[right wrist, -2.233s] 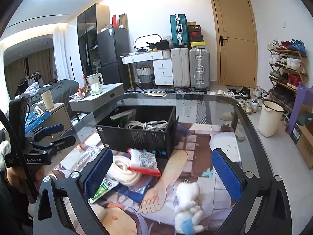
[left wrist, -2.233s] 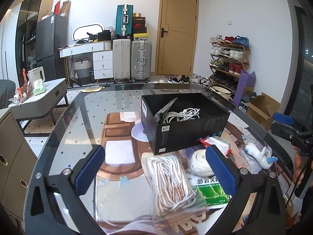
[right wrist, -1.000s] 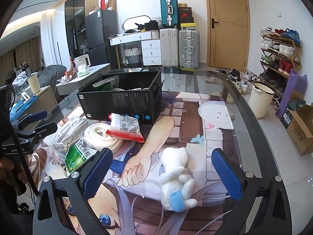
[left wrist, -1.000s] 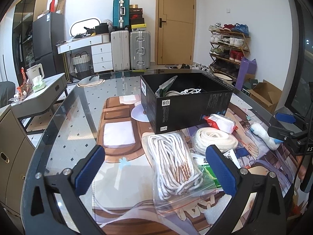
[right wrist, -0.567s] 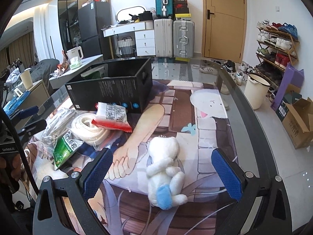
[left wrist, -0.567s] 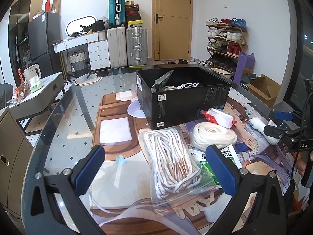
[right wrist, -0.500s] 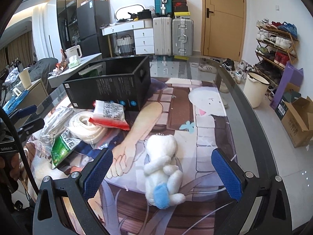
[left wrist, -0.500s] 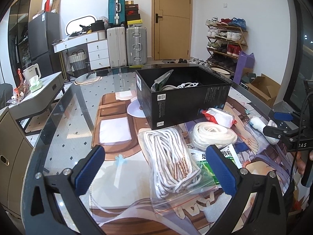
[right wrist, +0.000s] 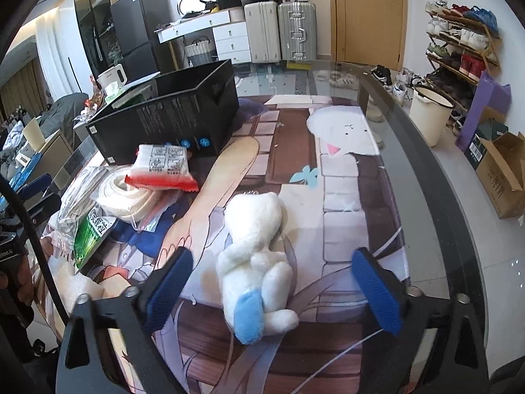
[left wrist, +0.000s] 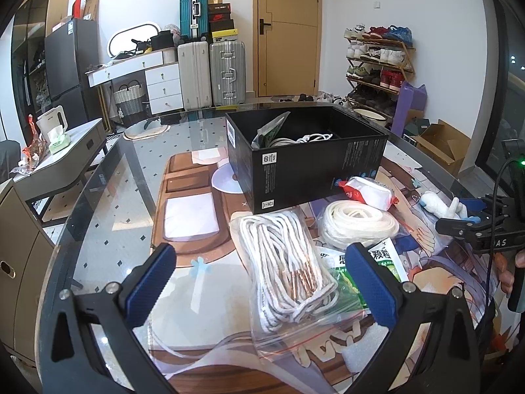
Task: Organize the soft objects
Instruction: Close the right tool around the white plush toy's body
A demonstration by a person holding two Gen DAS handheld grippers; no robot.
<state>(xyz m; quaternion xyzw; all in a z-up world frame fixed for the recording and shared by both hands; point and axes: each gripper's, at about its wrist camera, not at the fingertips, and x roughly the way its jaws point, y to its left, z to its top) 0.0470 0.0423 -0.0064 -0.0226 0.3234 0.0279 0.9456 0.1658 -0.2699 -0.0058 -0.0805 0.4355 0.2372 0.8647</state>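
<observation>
A white plush toy (right wrist: 256, 256) with a blue foot lies on the printed mat, between the blue pads of my right gripper (right wrist: 270, 262). Its jaws are closing, and both pads still stand clear of the plush. In the left wrist view the same plush (left wrist: 439, 203) lies at the far right. My left gripper (left wrist: 259, 259) is open and hovers over a clear bag of white rope (left wrist: 282, 262). Behind the bag stands an open black box (left wrist: 305, 164) holding cord and a green packet.
A coil of white strap (left wrist: 357, 220), a red-and-white packet (left wrist: 367, 193) and a green packet (left wrist: 380, 262) lie between the rope bag and the plush. The round glass table's rim (right wrist: 426, 197) curves close on the right. A bucket (right wrist: 430, 115) and cardboard box (right wrist: 502, 177) stand on the floor beyond.
My right gripper has sunk and tipped down toward the plush, which now sits between the pads, and the jaws have narrowed. The left gripper has stayed over the rope bag.
</observation>
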